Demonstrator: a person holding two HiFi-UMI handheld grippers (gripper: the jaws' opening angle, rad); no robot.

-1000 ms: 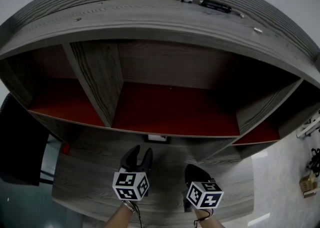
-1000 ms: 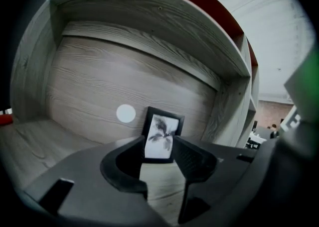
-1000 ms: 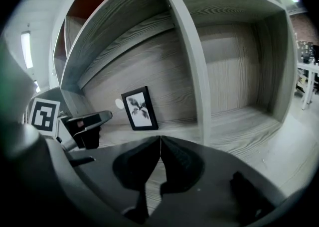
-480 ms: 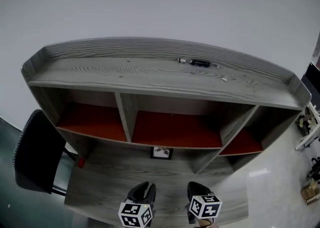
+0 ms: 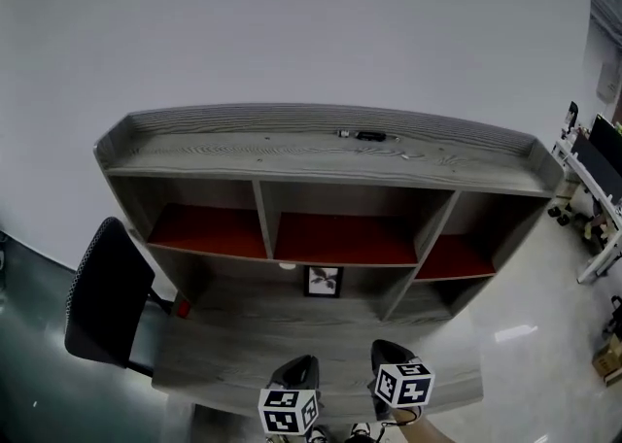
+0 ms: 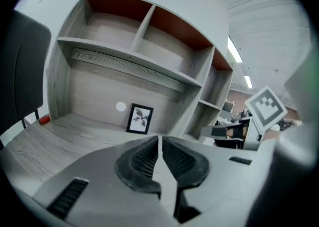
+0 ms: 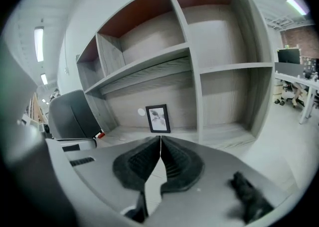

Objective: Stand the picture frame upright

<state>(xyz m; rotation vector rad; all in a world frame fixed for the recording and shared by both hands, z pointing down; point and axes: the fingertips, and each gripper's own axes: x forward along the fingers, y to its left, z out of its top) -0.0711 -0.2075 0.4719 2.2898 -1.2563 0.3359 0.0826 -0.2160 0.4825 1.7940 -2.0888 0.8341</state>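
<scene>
As it stands upright on the desk, the picture frame shows leaves.

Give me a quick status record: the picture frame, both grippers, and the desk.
picture frame: small, black-framed, leaf print; stands upright at the back of the grey wood-grain desk, below the middle shelf bay
left gripper: jaws have just been closing, together, nothing between
right gripper: jaws together, empty
contact with frame: none; both grippers near the desk's front edge
</scene>
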